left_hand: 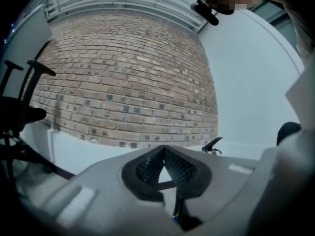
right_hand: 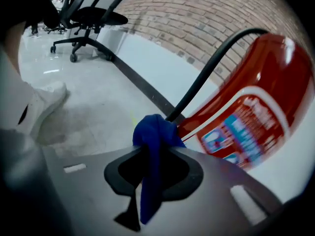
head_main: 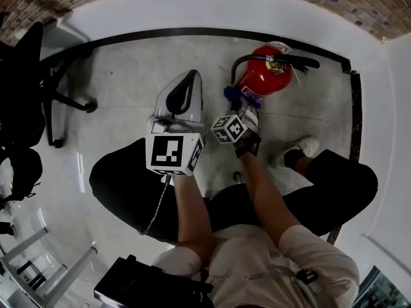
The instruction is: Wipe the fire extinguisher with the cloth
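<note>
A red fire extinguisher with a black hose and handle stands on the floor by the white wall. In the right gripper view its labelled red body fills the right side, the hose curving up from it. My right gripper is shut on a blue cloth, which is bunched at the jaw tips and lies at the extinguisher's lower body beside the hose. My left gripper is held left of the extinguisher, apart from it, its jaws shut on nothing. The extinguisher's handle shows past them.
A black office chair stands at the left, also seen as the chair in the right gripper view. The person's white shoe rests right of the grippers. A black floor strip runs along the wall. A white frame lies lower left.
</note>
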Tool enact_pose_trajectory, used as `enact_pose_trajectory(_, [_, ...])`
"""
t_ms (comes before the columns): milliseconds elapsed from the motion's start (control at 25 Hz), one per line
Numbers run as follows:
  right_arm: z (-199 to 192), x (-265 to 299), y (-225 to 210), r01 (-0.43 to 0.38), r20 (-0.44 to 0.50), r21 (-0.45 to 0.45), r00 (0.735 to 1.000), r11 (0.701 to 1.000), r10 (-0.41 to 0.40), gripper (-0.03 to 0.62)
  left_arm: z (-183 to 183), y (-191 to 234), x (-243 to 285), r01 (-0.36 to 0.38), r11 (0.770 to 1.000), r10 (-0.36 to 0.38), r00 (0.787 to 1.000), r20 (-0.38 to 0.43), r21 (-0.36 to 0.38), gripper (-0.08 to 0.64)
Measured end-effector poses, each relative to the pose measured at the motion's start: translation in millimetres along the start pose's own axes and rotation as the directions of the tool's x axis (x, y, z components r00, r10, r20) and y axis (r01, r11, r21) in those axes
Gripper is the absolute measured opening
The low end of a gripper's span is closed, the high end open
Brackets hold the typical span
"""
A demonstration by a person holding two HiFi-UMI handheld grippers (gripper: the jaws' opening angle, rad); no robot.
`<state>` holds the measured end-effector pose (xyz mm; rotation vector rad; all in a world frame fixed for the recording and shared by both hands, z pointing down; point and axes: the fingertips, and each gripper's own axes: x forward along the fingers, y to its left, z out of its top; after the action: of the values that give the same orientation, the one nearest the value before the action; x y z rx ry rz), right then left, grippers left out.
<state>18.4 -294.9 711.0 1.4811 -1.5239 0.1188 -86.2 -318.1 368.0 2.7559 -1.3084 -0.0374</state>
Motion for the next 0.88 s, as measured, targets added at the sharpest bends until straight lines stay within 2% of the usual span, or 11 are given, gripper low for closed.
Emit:
enact_pose_trajectory(160, [-29.9, 51.8, 35.6, -0.032, -0.071, 0.02, 0.997, 0.999, 0.033, 0.063, -17.7, 12.8, -8.1, -0.03, 0.998, 0.028, 0.999, -0.033, -0.058, 0.0])
enact_pose_trajectory(280, [-66.8, 84.9, 67.2, -0.13, -0.205, 0.06, 0.969, 0.99, 0.14, 0.063, -26.9, 17.8, -9.9, -0.036, 0.997, 0.033, 0.998, -0.059, -0.064, 0.0])
enact_pose_trajectory(360, [-89.3, 94.8, 79.3, -0.165, -0.24, -0.025, 0.958, 0.986, 0.154, 0.06, -26.9, 14.5, -8.3, -0.022, 0.999, 0.019, 0.998, -0.062, -0.038, 0.0])
enact_pose_trajectory(440, [-94.2, 99.5, 83.5, -0.161, -0.208, -0.147, 0.97, 0.976, 0.129, 0.052, -17.3, 10.8, -4.5, 0.002, 1.0, -0.003, 0.999, -0.037, -0.017, 0.0])
enact_pose_trajectory(480, [-91.0, 98.2, 82.9, -0.173, -0.195, -0.151, 0.97, 0.973, 0.142, 0.054, -11.9, 9.0, -2.2, 0.014, 1.0, -0.014, 1.0, -0.022, -0.006, 0.0])
enact_pose_trajectory(560, [-79.3, 84.4, 75.8, -0.233, -0.162, -0.011, 0.96, 0.973, 0.228, 0.061, -7.1, 3.3, 2.8, 0.038, 0.999, -0.037, 0.999, -0.008, 0.023, 0.0])
enact_pose_trajectory(640, [-57.7, 55.6, 60.9, -0.285, -0.065, 0.126, 0.954, 0.95, 0.294, 0.063, -7.9, -3.6, 9.7, 0.068, 0.996, -0.068, 0.998, -0.003, 0.052, 0.0])
enact_pose_trajectory(760, [-11.6, -6.0, 27.9, -0.315, 0.099, 0.155, 0.948, 0.936, 0.303, 0.063, 2.9, -10.4, 23.4, 0.098, 0.992, -0.099, 0.995, 0.011, 0.077, 0.0])
enact_pose_trajectory(880, [35.0, -75.6, -17.6, -0.295, 0.247, 0.208, 0.938, 0.933, 0.242, 0.063, 23.5, -21.3, 32.1, 0.122, 0.988, -0.125, 0.992, 0.03, 0.094, 0.0])
